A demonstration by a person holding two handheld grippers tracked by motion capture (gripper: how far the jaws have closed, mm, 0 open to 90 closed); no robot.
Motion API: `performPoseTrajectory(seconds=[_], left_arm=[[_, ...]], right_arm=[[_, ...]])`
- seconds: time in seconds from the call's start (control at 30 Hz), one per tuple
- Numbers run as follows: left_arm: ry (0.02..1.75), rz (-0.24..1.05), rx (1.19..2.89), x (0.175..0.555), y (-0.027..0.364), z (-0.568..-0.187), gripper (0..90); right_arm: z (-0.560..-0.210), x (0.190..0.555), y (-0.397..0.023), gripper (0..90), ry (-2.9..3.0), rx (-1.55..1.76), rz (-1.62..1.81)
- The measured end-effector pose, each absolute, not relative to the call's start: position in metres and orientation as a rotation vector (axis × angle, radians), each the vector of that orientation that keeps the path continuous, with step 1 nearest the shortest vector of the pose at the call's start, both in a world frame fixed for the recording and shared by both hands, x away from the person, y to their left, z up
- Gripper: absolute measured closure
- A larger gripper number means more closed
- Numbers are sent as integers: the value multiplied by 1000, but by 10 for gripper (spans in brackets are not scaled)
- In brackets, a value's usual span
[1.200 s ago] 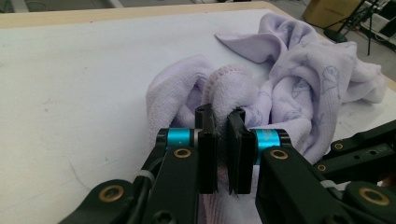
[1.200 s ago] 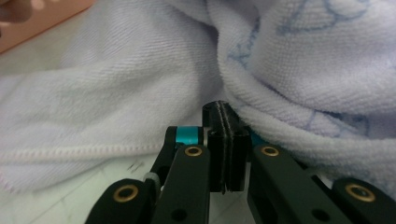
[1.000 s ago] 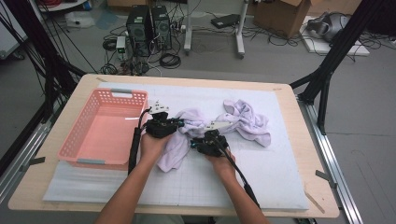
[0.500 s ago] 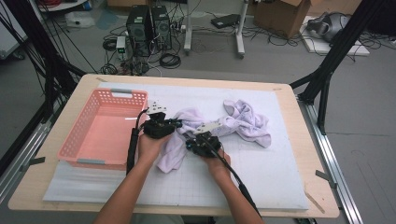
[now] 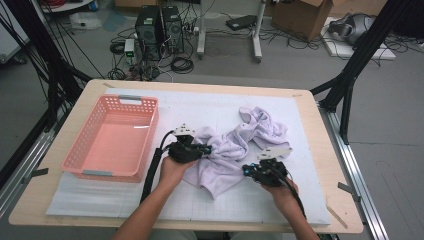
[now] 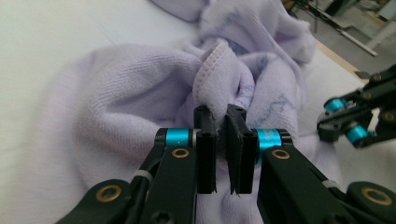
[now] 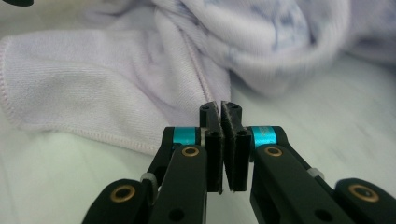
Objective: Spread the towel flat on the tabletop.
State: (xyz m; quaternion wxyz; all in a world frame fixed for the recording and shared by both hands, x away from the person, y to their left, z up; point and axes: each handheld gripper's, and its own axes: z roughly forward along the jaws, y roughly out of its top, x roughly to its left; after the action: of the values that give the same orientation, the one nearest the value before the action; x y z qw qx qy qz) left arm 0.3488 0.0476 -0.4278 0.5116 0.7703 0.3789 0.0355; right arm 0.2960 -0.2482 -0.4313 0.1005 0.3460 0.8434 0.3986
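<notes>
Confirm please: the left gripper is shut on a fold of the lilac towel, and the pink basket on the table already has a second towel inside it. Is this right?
Not quite. The pink basket has nothing inside it, as the high view shows; the only lilac towel lies on the white mat beside it. The rest holds: the left gripper is shut on a fold of that towel, which the left gripper view shows.

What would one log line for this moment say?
left gripper: shut on towel fold | right gripper: shut, empty, beside towel edge | basket: empty
</notes>
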Motion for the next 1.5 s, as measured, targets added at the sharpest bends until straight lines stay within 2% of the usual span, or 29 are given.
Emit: performPoseTrajectory(seconds=[0.13, 0.27, 0.37, 0.43, 0.53, 0.73, 0.8, 0.83, 0.93, 0.97, 1.13, 1.33, 1.5], left_arm=[[870, 48, 1871, 341, 30, -430, 827], [867, 70, 1869, 341, 21, -430, 822], [903, 61, 1828, 344, 18, -427, 661], [894, 76, 1831, 346, 14, -422, 568], [851, 69, 1852, 349, 5, -414, 485], [783, 65, 1977, 350, -27, -416, 377], [769, 87, 2037, 349, -37, -421, 391], [762, 111, 2060, 349, -40, -422, 456], [756, 134, 2060, 351, -39, -421, 779], [750, 118, 2048, 351, -37, -420, 799], [757, 85, 1913, 355, -11, -401, 814], [816, 74, 1759, 370, 36, -383, 814], [895, 191, 1760, 376, 60, -375, 816]], right_arm=[[-432, 278, -281, 886, 2464, 1071, 1162], [-431, 265, -308, 885, 2416, 1114, 1137], [-430, 262, -323, 849, 2376, 1160, 1219], [-426, 263, -328, 726, 2325, 1175, 1262], [-418, 265, -335, 654, 2239, 1195, 1310], [-418, 275, -344, 636, 2150, 1248, 1253], [-422, 278, -346, 634, 2156, 1266, 1234], [-424, 279, -346, 631, 2160, 1269, 1222], [-428, 281, -349, 610, 2159, 1294, 1200], [-429, 282, -350, 605, 2151, 1307, 1200], [-431, 288, -358, 579, 2107, 1361, 1201], [-433, 309, -349, 606, 2129, 1363, 1196], [-437, 323, -329, 661, 2201, 1306, 1195]])
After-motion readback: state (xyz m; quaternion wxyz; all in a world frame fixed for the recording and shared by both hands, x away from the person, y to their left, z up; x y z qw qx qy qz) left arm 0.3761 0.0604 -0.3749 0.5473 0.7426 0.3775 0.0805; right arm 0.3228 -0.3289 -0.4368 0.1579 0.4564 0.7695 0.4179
